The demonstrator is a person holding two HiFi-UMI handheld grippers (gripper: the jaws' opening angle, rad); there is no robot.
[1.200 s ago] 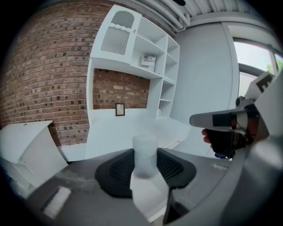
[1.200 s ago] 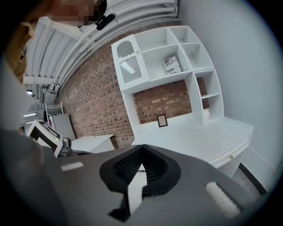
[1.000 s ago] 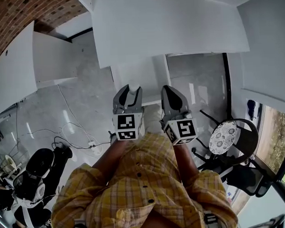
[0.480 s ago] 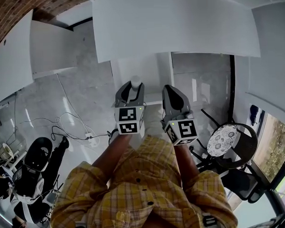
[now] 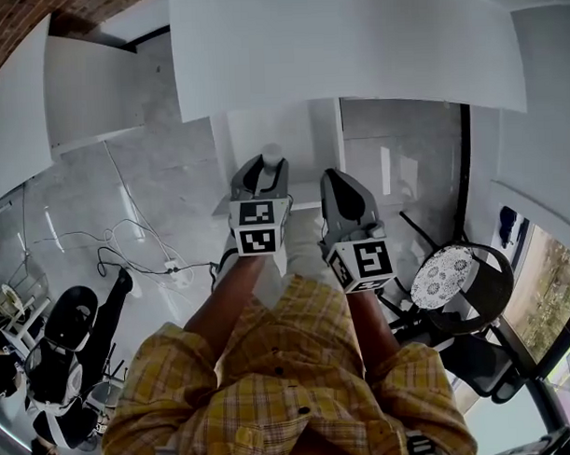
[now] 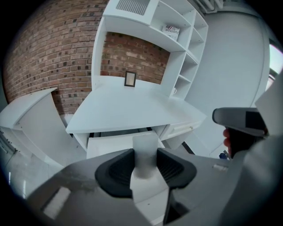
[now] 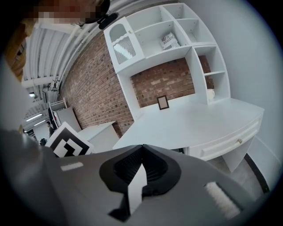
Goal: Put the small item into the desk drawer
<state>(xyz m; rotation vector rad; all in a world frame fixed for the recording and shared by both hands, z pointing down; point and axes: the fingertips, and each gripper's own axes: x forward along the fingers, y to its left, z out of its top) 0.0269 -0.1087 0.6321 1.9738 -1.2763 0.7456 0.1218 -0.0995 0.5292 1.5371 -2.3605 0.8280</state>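
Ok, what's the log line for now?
left gripper: shut on small white item | right gripper: shut, empty | drawer: looks open, item not inside

The small item sits between the fingers of the left gripper. Just beyond them lies the drawer, under the desk. A picture frame stands on the desk farther ahead, and the right gripper is to their right.
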